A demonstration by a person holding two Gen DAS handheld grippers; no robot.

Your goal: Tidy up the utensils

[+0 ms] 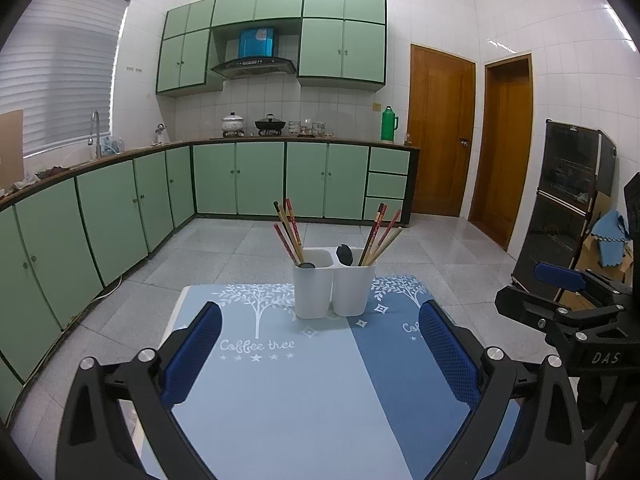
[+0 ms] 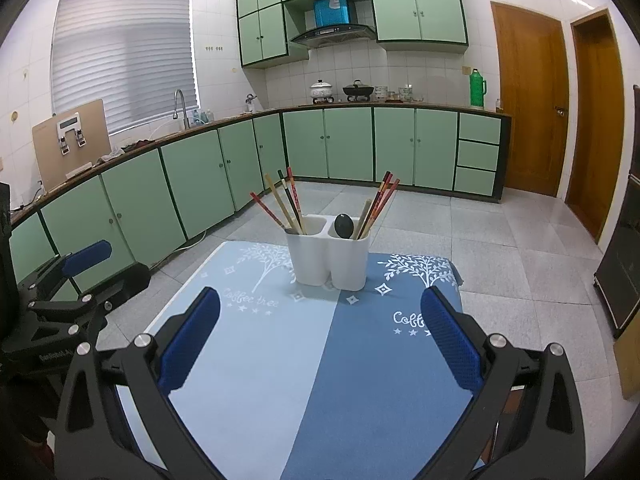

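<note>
A white two-compartment utensil holder point(image 1: 334, 288) point(image 2: 328, 258) stands at the far end of a blue "Coffee tree" mat point(image 1: 280, 380) point(image 2: 304, 360). Its left compartment holds several chopsticks point(image 1: 288, 232) point(image 2: 284, 206) and a black spoon point(image 1: 307, 265). Its right compartment holds more chopsticks point(image 1: 380, 236) point(image 2: 378, 206) and a black spoon point(image 1: 344, 255) point(image 2: 343, 226). My left gripper point(image 1: 320, 332) hovers open over the near part of the mat, nothing between its fingers. My right gripper point(image 2: 320, 320) is likewise open and empty, short of the holder. Each gripper shows at the other view's edge.
The mat covers a small table with tiled floor point(image 1: 224, 248) around it. Green cabinets point(image 1: 260, 178) run along the far and left walls. A dark cabinet point(image 1: 560, 208) stands at the right, and two wooden doors point(image 2: 528, 100) are beyond.
</note>
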